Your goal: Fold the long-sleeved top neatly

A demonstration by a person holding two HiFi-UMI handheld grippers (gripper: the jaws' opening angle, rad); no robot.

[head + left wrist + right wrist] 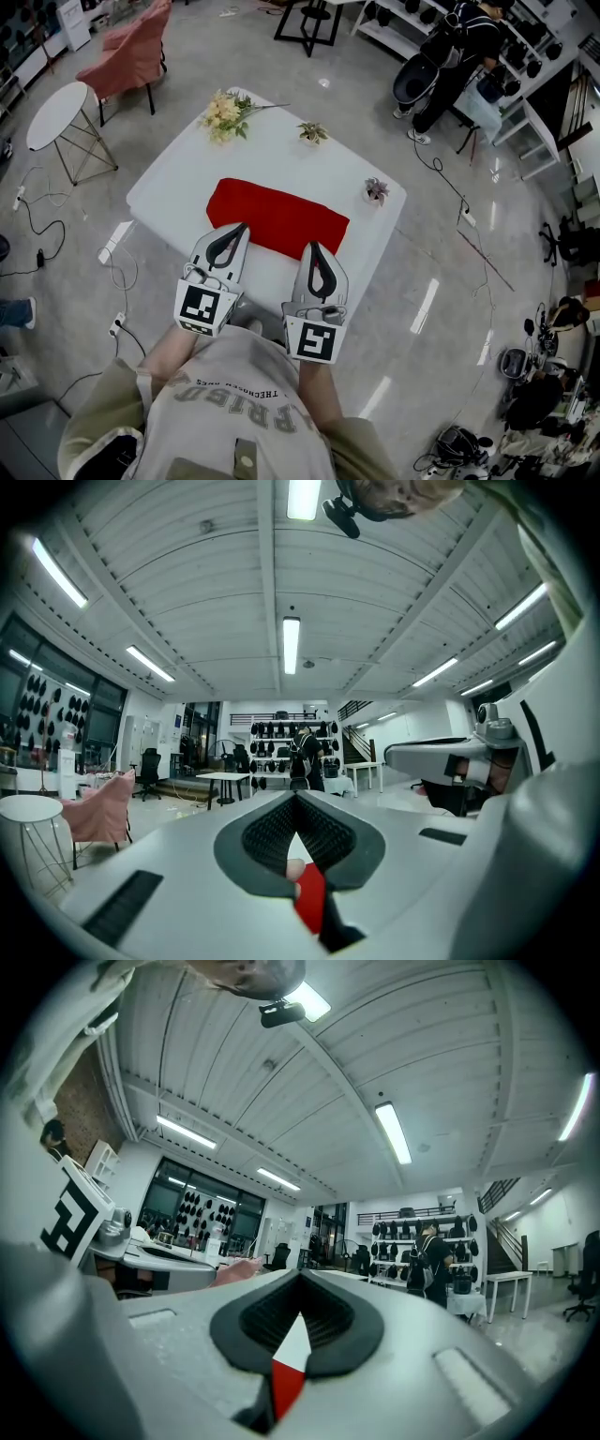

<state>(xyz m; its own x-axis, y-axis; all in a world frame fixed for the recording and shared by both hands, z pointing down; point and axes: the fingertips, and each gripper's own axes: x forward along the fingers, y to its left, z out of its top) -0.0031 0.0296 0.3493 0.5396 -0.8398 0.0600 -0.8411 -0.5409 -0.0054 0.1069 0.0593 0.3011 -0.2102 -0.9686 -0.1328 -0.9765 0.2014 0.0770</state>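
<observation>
Red cloth shows in the slit behind the pressed-together tips of both the left claw and the right claw; whether either pinches it cannot be made out. Both tips sit at the near edge of the one long-sleeved top. It lies folded flat, sleeves hidden, its long axis running far-left to near-right on the white desk. Beyond the top stand one flower bunch and two small potted plants.

Glossy grey floor, pink chair, ceiling striplights.
</observation>
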